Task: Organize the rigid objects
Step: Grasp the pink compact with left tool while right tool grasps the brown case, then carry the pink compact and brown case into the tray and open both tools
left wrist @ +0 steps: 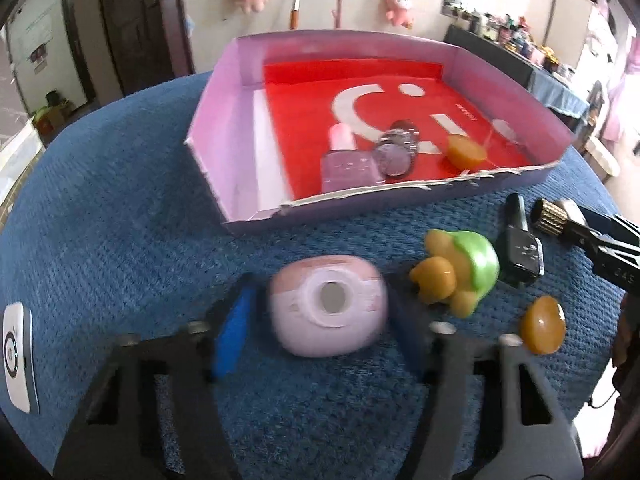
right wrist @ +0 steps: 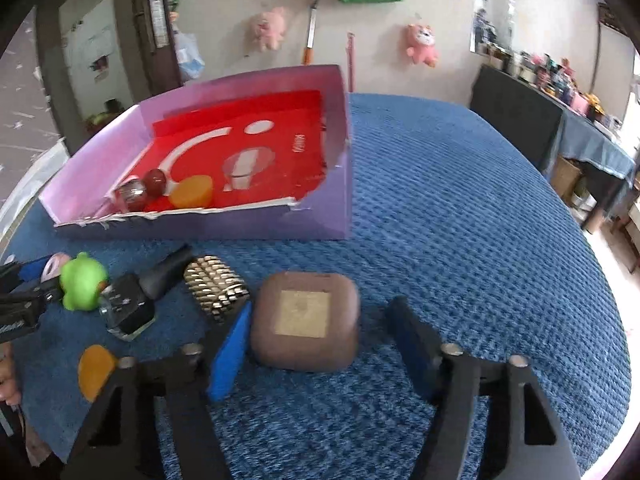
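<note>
A purple tray (left wrist: 244, 208) with a red floor stands on the blue cloth and holds a pink bottle (left wrist: 347, 162), a round jar (left wrist: 394, 148) and an orange cap (left wrist: 466, 151). My left gripper (left wrist: 324, 316) is open around a pink rounded case (left wrist: 328, 304) on the cloth. My right gripper (right wrist: 320, 332) is open around a brown square compact (right wrist: 306, 316); its left pad touches the compact. A green and yellow toy (left wrist: 460, 272), a black bottle (left wrist: 520, 244), a gold-capped bottle (right wrist: 216, 286) and an orange piece (left wrist: 543, 330) lie on the cloth in front of the tray.
The tray (right wrist: 332, 200) sits at the left in the right wrist view, with open blue cloth (right wrist: 480, 220) to its right. A white device (left wrist: 18, 356) lies at the cloth's left edge. Shelves and a dark table (right wrist: 520, 120) stand beyond.
</note>
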`<control>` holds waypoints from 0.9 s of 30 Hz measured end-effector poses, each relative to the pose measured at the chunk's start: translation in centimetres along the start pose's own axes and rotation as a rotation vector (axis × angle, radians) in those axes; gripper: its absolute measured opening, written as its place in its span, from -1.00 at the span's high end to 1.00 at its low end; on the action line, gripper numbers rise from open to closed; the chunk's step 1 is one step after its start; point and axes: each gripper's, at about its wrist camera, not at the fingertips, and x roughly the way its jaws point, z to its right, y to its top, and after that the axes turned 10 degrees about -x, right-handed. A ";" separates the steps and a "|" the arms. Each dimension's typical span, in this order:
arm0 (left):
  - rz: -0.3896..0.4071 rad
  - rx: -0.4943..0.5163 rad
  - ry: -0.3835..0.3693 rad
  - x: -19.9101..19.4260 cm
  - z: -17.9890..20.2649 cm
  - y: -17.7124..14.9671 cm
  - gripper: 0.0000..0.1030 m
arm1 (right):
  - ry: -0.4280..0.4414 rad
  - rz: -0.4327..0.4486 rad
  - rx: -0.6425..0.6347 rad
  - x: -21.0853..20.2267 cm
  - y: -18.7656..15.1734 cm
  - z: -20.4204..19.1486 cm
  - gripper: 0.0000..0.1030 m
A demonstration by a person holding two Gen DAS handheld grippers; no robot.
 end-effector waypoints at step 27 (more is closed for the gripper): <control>0.080 0.008 -0.148 -5.2 1.8 2.9 -0.01 | 0.080 0.136 -0.032 -4.4 2.6 -0.8 -0.05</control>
